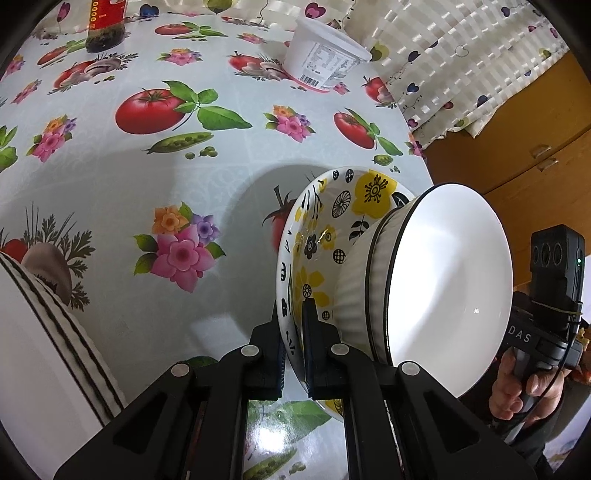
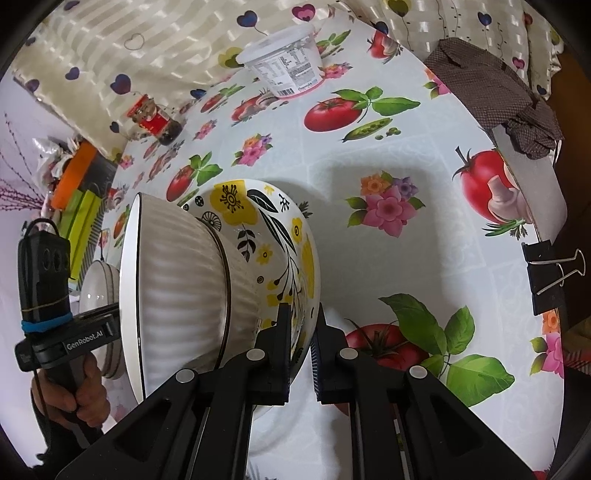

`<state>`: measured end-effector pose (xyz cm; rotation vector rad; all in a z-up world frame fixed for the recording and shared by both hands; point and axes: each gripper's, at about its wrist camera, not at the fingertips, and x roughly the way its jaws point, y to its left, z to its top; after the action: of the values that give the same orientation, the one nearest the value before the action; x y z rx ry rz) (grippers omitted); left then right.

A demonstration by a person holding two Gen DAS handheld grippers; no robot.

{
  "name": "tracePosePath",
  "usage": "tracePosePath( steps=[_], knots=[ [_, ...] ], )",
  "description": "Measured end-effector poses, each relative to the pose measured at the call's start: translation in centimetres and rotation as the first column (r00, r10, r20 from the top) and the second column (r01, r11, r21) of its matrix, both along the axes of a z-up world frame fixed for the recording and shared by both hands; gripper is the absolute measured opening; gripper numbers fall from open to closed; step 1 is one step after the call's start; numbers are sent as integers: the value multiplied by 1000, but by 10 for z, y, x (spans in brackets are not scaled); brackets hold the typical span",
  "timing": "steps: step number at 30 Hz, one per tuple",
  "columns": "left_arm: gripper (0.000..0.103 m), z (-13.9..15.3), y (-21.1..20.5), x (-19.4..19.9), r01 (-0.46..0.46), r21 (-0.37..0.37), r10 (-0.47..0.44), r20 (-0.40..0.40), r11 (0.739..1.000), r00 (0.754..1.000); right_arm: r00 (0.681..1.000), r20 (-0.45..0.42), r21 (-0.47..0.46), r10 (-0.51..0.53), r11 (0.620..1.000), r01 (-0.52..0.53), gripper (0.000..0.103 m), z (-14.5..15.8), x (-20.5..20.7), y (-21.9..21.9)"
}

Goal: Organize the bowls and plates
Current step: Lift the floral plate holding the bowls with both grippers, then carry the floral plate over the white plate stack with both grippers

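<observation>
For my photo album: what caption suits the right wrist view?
Right hand-held gripper clamps the floral bowl's rim, a ribbed white bowl nested inside.

You've got two bowls nested together: one flowered bowl (image 1: 314, 236) and one ribbed white bowl (image 1: 443, 273) inside it. One striped plate (image 1: 44, 343) near left, one white tub (image 1: 325, 62) far off, one jar (image 1: 105, 26), and one binder clip (image 2: 550, 277) at the right edge.

Both grippers: matte black plastic, angular linkage arms w/ round silver pivot screws, ribbed pads. Left gripper (image 1: 293, 354), right gripper (image 2: 300, 354). Handle units black; one marked "GenRobot.AI", blue band, thin black cable.
</observation>
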<state>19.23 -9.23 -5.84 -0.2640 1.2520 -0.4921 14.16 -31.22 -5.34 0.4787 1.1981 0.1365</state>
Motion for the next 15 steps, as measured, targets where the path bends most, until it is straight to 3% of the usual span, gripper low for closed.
tracePosePath(
  steps=[15],
  knots=[
    [6, 48, 27, -1, -44, -5, 44, 36, 999, 998, 998, 28, -8, 60, 998, -60, 9, 50, 18, 22]
  ],
)
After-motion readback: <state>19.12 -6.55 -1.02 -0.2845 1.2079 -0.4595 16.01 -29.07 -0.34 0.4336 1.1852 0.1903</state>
